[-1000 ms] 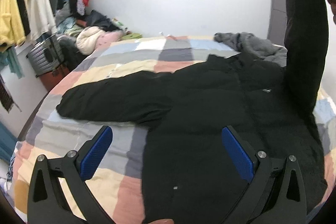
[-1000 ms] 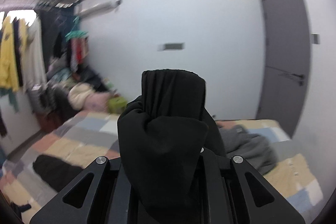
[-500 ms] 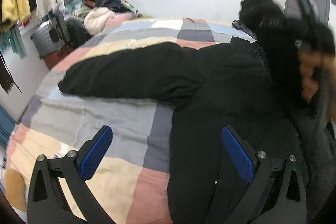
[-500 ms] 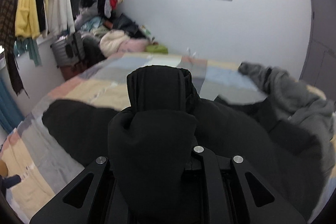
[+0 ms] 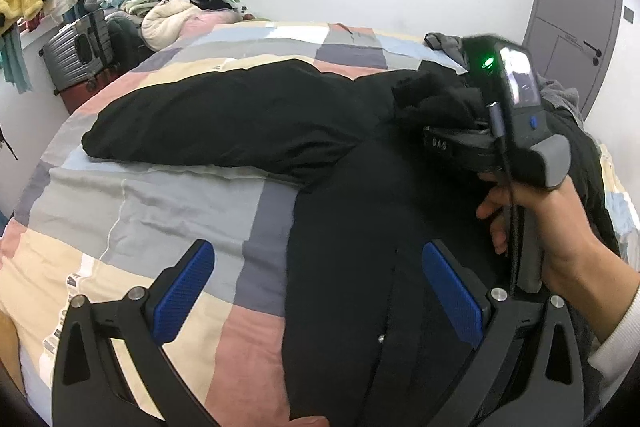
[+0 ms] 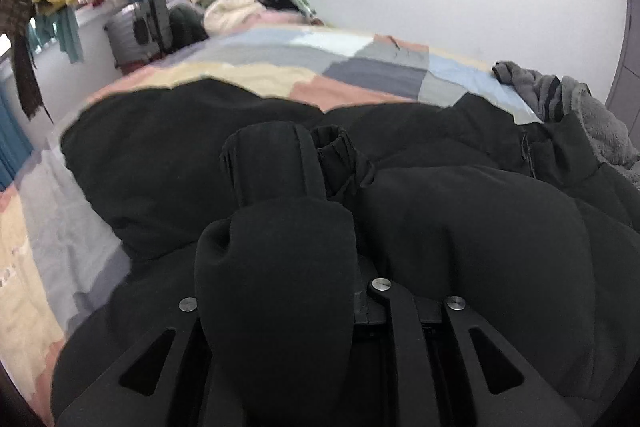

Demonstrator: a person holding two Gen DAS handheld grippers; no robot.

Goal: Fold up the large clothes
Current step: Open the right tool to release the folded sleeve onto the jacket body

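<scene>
Left wrist view: black coat (image 5: 360,211) lies spread on the patchwork bed (image 5: 160,187), one sleeve (image 5: 224,123) stretched flat toward the suitcase (image 5: 80,47) side. Left gripper (image 5: 318,291) hovers over the coat's hem edge, blue pads wide apart, nothing between them. The right gripper (image 5: 444,119) is seen from the side here, low over the coat's chest, held by a hand (image 5: 536,227) in a white cuff, with the other sleeve's cuff bunched at its tip.

Right wrist view: that cuff (image 6: 276,239) fills the middle, draped over the right gripper's (image 6: 320,227) fingers; the jaws are opening, cloth is between them, and I cannot see whether the pads press on it. The rest of the folded-over sleeve bulges to the right across the coat body. Grey fleece (image 6: 580,115) lies just beyond the collar.

Doing the step well, as I judge it: set the cuff flat on the chest before releasing fully, so the sleeve lies straight across rather than humped; pull back along the fingers so the cloth doesn't drag. The flat sleeve looks like the next fold.

Only the left view shows the left gripper, the hand, the hem and how low the right gripper sits. Only the right view shows the cuff wrapped over the fingers and the collar zip.
</scene>
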